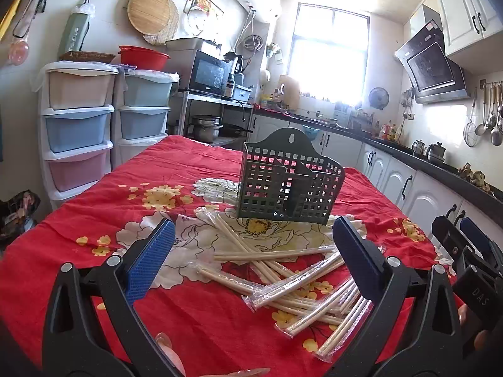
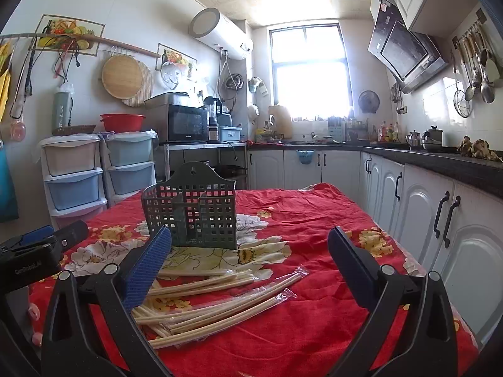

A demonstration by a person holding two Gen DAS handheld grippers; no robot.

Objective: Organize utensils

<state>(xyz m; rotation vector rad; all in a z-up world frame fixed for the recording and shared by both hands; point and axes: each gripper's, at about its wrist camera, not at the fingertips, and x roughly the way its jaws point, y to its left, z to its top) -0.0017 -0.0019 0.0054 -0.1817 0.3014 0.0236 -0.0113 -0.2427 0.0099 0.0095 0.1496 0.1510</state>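
A dark green perforated utensil holder (image 1: 287,182) (image 2: 191,210) stands upright on the red flowered tablecloth (image 1: 176,169) (image 2: 314,213). In front of it lies a loose pile of wooden chopsticks in clear wrappers (image 1: 292,279) (image 2: 213,301). My left gripper (image 1: 251,248) hovers wide open just above the pile, nothing between its blue pads (image 1: 151,260). My right gripper (image 2: 248,257) is also wide open and empty, with the chopsticks below and to its left. Each gripper shows at the edge of the other's view, the right gripper (image 1: 465,245) and the left gripper (image 2: 41,248).
Stacked plastic drawers (image 1: 78,125) (image 2: 72,176) stand beyond the table's left side. White cabinets under a black counter (image 1: 418,182) (image 2: 440,207) run along the right. A microwave (image 1: 210,73) sits on a metal rack behind the table, and ladles (image 2: 478,72) hang on the right wall.
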